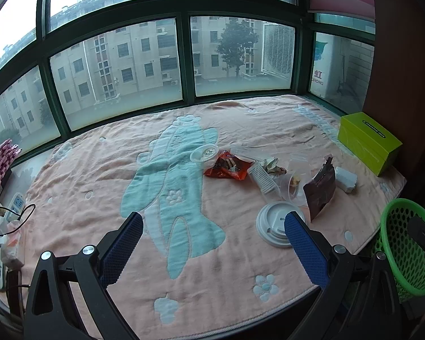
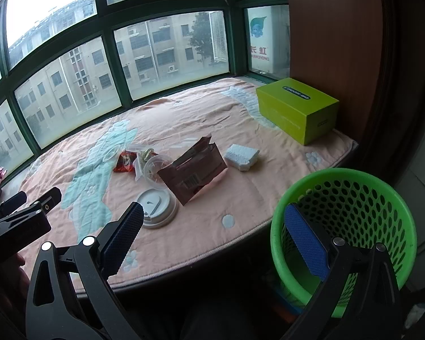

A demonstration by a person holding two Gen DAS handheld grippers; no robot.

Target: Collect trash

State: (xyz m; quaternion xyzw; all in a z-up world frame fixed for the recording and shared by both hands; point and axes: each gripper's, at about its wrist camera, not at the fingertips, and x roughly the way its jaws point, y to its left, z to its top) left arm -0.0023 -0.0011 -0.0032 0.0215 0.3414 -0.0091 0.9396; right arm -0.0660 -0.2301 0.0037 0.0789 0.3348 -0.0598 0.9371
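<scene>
Trash (image 1: 269, 175) untouched on blanket (image 1: 99, 175); left tongs (image 1: 214, 221), right tongs (image 2: 214, 215) wide open, empty.

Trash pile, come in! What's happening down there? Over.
Left gripper open, empty. Right gripper open, empty. Trash untouched on blanket: white lid nearest, brown bag behind. Green basket clear.

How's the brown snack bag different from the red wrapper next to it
The brown bag stands propped up with its torn top open; the red wrapper lies flat and crumpled. The brown bag sits nearer the green basket, the red wrapper nearer the window. Both rest on the pink blanket.
</scene>
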